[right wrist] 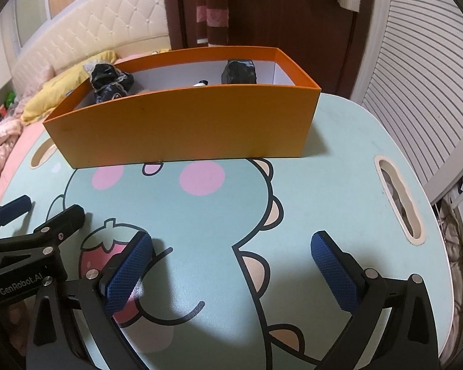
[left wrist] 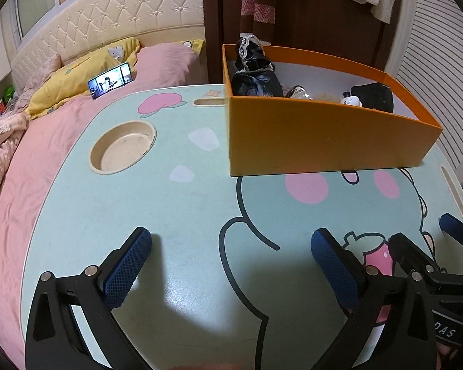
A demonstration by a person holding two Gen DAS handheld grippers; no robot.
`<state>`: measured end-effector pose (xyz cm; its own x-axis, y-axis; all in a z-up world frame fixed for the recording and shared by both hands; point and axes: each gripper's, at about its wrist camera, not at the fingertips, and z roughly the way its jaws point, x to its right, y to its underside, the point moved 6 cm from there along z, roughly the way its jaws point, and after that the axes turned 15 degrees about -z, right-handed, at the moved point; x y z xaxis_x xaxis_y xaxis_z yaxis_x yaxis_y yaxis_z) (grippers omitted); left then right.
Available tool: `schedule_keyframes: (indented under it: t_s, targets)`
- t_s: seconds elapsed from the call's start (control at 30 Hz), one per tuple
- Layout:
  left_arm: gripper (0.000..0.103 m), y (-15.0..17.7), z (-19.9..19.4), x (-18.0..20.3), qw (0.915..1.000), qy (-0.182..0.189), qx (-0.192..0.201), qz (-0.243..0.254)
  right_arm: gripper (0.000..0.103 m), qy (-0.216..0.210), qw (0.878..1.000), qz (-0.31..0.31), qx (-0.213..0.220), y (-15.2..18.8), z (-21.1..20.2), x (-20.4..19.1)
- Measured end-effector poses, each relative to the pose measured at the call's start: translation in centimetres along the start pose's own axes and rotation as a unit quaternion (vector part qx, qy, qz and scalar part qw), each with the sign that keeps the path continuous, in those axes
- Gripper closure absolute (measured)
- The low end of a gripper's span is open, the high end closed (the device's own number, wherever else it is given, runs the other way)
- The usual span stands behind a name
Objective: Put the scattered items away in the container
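Observation:
An orange box (left wrist: 324, 135) (right wrist: 185, 123) stands at the back of a mint cartoon-print lap table (left wrist: 185, 215) (right wrist: 339, 169). Inside it lie a glossy black bundle with lace (left wrist: 253, 74) (right wrist: 111, 80), another black lump (left wrist: 375, 95) (right wrist: 239, 72) and a small white figure (left wrist: 350, 100) (right wrist: 200, 84). My left gripper (left wrist: 231, 246) (right wrist: 47, 208) hovers low over the table's front, open wide, nothing between its blue pads. Beside it on the right, my right gripper (right wrist: 231, 246) (left wrist: 426, 234) is open and empty too. No loose item shows on the tabletop.
The table has a round cup recess (left wrist: 123, 146) at the left and a handle slot (right wrist: 398, 200) at the right edge. It sits on a pink bed (left wrist: 21, 185) where a lit phone (left wrist: 111, 80) rests against a yellow pillow. A slatted door (right wrist: 416, 61) stands to the right.

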<state>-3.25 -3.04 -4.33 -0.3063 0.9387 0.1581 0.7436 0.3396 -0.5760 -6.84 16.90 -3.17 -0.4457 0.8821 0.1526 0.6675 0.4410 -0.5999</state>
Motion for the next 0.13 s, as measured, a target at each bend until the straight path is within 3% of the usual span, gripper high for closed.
schedule_keyframes:
  t_s: [0.13]
  targets:
    - [0.000, -0.11, 0.15, 0.07, 1.0000, 0.001, 0.001, 0.001, 0.000, 0.000, 1.000, 0.000, 0.000, 0.01, 0.01, 0.02]
